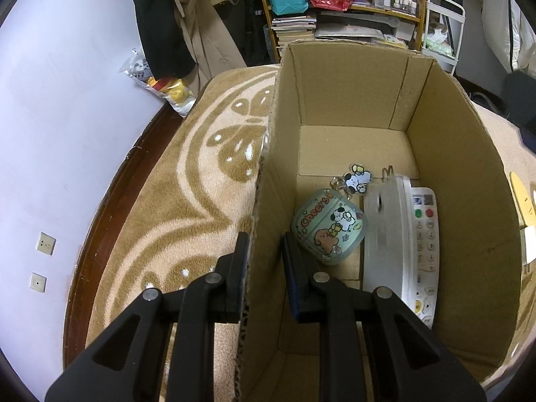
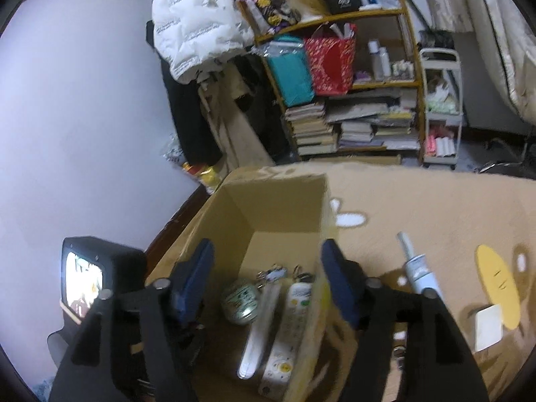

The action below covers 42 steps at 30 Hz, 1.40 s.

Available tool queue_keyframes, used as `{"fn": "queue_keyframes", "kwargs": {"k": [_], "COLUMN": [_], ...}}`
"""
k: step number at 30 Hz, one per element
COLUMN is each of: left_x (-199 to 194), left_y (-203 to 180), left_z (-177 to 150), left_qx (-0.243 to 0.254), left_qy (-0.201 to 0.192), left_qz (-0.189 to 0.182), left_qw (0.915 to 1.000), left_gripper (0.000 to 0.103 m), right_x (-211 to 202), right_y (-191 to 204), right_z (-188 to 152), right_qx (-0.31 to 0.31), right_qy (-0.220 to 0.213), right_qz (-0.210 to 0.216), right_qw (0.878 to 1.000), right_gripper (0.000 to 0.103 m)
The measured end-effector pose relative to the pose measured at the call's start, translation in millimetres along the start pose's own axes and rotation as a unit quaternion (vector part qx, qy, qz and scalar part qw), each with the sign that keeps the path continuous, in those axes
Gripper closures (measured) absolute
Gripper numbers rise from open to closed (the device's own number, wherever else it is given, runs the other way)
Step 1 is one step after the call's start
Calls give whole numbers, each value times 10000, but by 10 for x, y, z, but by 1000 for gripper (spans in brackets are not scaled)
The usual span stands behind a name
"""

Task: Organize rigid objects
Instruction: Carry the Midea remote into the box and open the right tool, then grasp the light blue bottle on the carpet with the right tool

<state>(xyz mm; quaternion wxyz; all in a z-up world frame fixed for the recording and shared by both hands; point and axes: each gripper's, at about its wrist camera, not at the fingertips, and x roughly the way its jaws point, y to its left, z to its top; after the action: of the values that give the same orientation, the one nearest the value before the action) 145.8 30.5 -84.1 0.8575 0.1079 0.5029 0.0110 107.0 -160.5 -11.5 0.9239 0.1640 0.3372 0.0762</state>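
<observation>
An open cardboard box point(image 1: 462, 181) stands on a beige patterned blanket. Inside lie a green cartoon earbud case point(image 1: 330, 226) with a dog charm point(image 1: 357, 178), a clear plastic piece point(image 1: 383, 234) and a white remote point(image 1: 423, 251). My left gripper point(image 1: 263, 261) straddles the box's left wall point(image 1: 264, 207), one finger outside and one inside, pinching it. My right gripper point(image 2: 268, 284) is open and empty above the box point(image 2: 278, 201); the case point(image 2: 240, 305) and the remote point(image 2: 288, 331) show below it.
On the blanket right of the box lie a white-blue tube point(image 2: 417, 268), a yellow oval piece point(image 2: 497, 281) and a white square block point(image 2: 487, 326). A dark wooden edge point(image 1: 110, 197) borders the blanket on the left. Shelves of books point(image 2: 351, 124) stand behind.
</observation>
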Motion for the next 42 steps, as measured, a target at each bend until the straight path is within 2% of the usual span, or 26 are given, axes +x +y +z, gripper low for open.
{"fn": "queue_keyframes", "kwargs": {"k": [1,3,4,10,15,22,27,30,40,42], "left_x": [-1,-4,-5,-18,-14,-15,-13,-11,-6,-6], "left_y": [-8,-10,-10,-21,-32,-46,-50,-54,-51,-52], "left_z": [-1,1,0,1,4,6,5,3,0,0], "left_qx": [6,7,12,32,43,59,67,67,75,61], "left_qy": [7,9,6,0,-1,0,1,1,2,5], "left_qz": [-3,4,8,26,37,49,49,45,38,32], "left_qw": [10000,10000,10000,10000,10000,10000,10000,10000,10000,10000], "left_gripper": [83,83,83,83,83,83,83,83,83,83], "right_x": [-13,-29,-29,-30,25,152,294,383,581,635], "right_y": [-49,-147,-215,-662,-1085,-1399,-1487,-1513,-1505,-1477], "right_z": [16,45,57,104,5,-162,-230,-245,-367,-399], "right_qx": [24,88,150,587,1006,1320,1254,1123,801,688], "right_qy": [-46,-66,-73,-41,51,254,545,755,1220,1359], "right_qz": [-101,-233,-315,-631,-949,-1216,-1269,-1344,-1319,-1462], "right_qw": [9999,9997,9994,9963,9904,9834,9824,9816,9805,9775], "right_gripper": [11,2,0,0,0,0,9,29,50,56]}}
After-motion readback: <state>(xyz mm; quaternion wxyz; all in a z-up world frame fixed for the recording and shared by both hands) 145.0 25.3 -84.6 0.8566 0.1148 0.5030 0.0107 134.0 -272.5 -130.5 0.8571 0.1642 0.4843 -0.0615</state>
